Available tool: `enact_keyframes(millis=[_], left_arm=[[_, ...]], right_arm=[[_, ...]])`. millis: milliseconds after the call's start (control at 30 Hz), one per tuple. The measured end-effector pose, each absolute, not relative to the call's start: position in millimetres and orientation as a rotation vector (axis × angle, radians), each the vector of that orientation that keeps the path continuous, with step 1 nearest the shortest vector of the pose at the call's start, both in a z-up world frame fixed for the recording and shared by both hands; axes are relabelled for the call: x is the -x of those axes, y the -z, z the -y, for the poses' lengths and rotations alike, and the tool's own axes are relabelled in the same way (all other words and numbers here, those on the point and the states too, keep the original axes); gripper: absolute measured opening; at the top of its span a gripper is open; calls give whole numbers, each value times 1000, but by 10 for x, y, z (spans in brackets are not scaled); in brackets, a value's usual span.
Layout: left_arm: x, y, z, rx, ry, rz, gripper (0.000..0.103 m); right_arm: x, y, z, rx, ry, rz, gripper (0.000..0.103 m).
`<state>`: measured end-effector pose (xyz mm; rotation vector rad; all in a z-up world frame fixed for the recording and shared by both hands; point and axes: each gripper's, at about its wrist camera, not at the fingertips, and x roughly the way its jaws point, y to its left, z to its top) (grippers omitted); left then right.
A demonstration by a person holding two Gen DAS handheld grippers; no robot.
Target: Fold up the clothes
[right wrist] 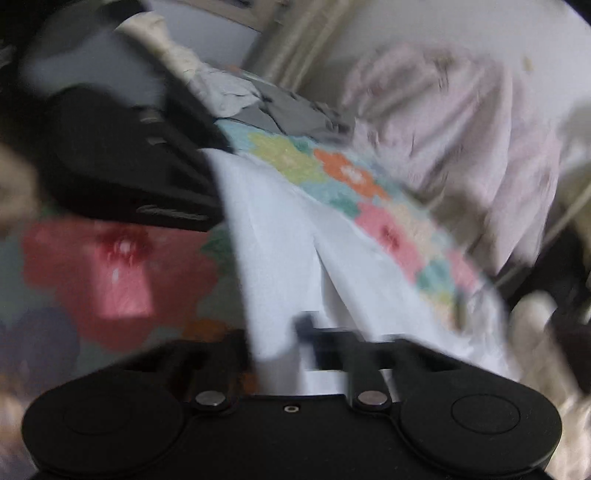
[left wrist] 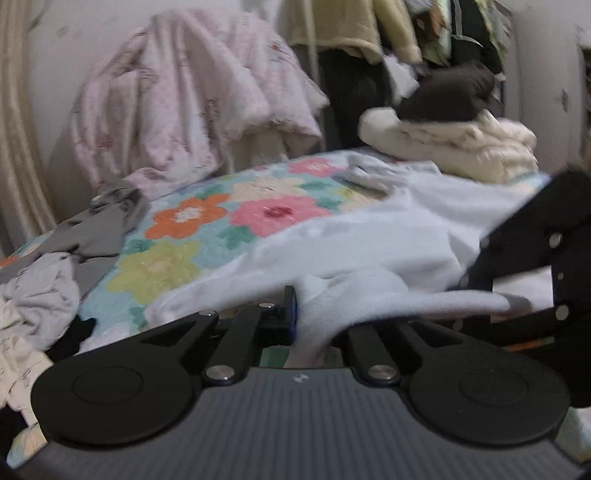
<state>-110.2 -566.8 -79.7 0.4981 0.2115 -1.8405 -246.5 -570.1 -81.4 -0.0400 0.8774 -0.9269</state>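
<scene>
A white garment (left wrist: 369, 236) lies spread across the flowered bedspread (left wrist: 207, 221). My left gripper (left wrist: 299, 314) is shut on a fold of its near edge, and the cloth drapes over the right finger. My right gripper shows as a black shape at the right of the left wrist view (left wrist: 535, 266), against the same garment. In the blurred right wrist view the white garment (right wrist: 288, 240) runs up from my right gripper (right wrist: 291, 332), which is shut on its near edge. The left gripper (right wrist: 122, 162) is the black body at upper left.
A pink quilt (left wrist: 184, 99) is heaped at the bed's far side. A folded cream blanket (left wrist: 454, 144) with a dark item on top sits at the far right. Grey and white clothes (left wrist: 66, 258) are piled at the left. Hanging clothes (left wrist: 354, 33) are behind.
</scene>
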Motion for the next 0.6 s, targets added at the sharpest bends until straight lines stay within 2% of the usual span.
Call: enact_keyframes(millis=[133,233,333,533,600], left_arm=[[978,403,5383,-428,1814,-106,5],[886,141,5060,-374,1808,-63,6],[842,124,4774,-370,1779,-96,5],[560,287,4547,-387,1670,-321,8],[503,280,4514,-380,1650,-329,8]], right_arm=[[2685,447,5690,-288,783,-624,3],[2793,283,5480,-390,676,-537,3],[2814,254,5326,-441,596,-535,3],[2739,514,5263,-558,509,-563,4],[2684,533,5282,-574,480,-561,4]])
